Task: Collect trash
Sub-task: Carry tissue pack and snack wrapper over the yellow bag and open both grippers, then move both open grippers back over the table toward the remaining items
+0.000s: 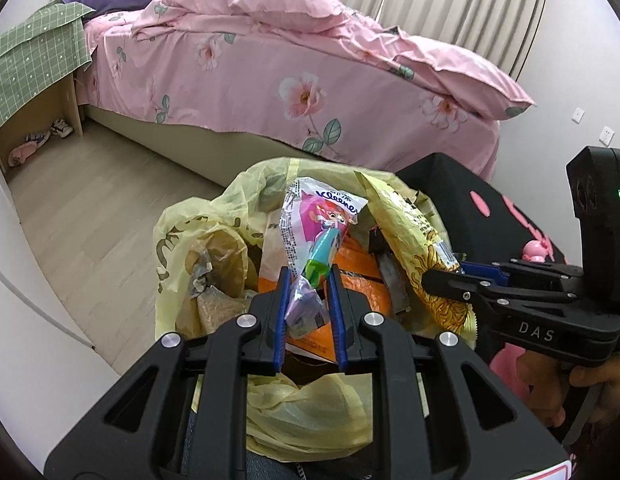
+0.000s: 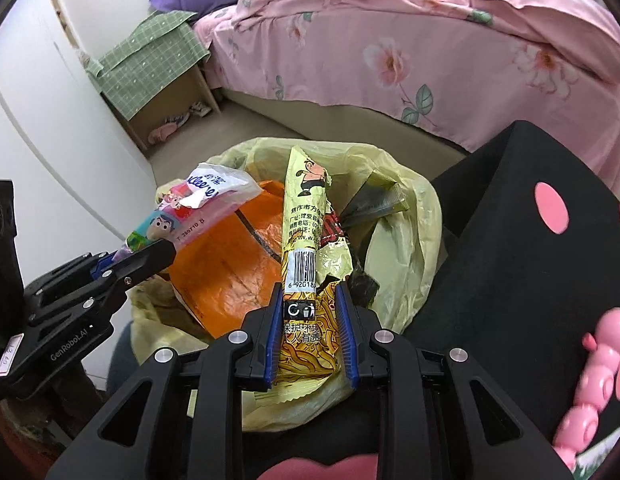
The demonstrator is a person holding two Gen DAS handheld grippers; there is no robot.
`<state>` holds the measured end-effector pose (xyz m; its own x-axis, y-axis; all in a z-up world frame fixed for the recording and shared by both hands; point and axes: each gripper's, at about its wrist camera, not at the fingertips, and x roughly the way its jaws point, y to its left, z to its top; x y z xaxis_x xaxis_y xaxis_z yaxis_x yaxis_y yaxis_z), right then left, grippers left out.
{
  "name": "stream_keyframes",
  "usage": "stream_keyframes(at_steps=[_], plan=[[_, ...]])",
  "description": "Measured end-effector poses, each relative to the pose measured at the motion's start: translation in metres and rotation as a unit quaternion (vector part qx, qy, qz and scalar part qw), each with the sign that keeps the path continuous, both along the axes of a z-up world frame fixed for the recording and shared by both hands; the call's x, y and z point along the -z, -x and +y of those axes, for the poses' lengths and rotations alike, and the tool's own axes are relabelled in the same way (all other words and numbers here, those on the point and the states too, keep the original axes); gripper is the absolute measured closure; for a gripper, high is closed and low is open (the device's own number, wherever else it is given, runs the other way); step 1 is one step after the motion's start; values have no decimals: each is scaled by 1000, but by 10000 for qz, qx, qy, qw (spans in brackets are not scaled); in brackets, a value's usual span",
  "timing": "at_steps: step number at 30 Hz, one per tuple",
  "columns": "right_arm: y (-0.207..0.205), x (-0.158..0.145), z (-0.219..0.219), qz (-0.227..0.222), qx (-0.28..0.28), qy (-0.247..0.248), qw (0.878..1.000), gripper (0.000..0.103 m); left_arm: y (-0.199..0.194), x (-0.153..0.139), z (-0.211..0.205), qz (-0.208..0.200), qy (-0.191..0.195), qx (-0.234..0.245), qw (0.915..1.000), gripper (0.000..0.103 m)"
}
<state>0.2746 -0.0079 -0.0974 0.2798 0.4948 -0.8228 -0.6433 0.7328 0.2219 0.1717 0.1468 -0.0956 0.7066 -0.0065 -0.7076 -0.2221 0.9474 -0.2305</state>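
A bin lined with a yellow trash bag [image 1: 198, 240] [image 2: 413, 216] holds an orange wrapper [image 2: 230, 264] and other trash. My left gripper [image 1: 310, 280] is shut on a Kleenex tissue pack wrapper [image 1: 321, 216], held over the bag; it also shows in the right wrist view [image 2: 206, 200]. My right gripper [image 2: 310, 296] is shut on a yellow noodle snack wrapper [image 2: 306, 216], also over the bag; the wrapper shows in the left wrist view [image 1: 413, 240], with the right gripper [image 1: 441, 280] at its lower end.
A bed with a pink floral quilt [image 1: 310, 60] stands behind the bin. A bedside shelf with a green checked cloth [image 1: 34, 60] is at left, slippers under it. A black cloth with pink dots [image 2: 529, 240] lies to the right. Wood floor [image 1: 90, 208] lies left.
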Motion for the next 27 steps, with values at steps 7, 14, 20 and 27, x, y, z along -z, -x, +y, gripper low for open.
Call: stream_keyframes(at_steps=[7, 14, 20, 27], plan=[[-14, 12, 11, 88, -172, 100, 9998, 79, -16, 21, 10, 285, 192, -195, 9992, 86], [-9, 11, 21, 287, -509, 192, 9981, 79, -9, 23, 13, 299, 398, -178, 9986, 86], [-8, 7, 12, 232, -274, -47, 9993, 79, -3, 18, 16, 204, 570, -142, 9981, 86], [-5, 4, -9, 384, 55, -454, 9982, 65, 5, -2, 18, -152, 832, -84, 9964, 57]])
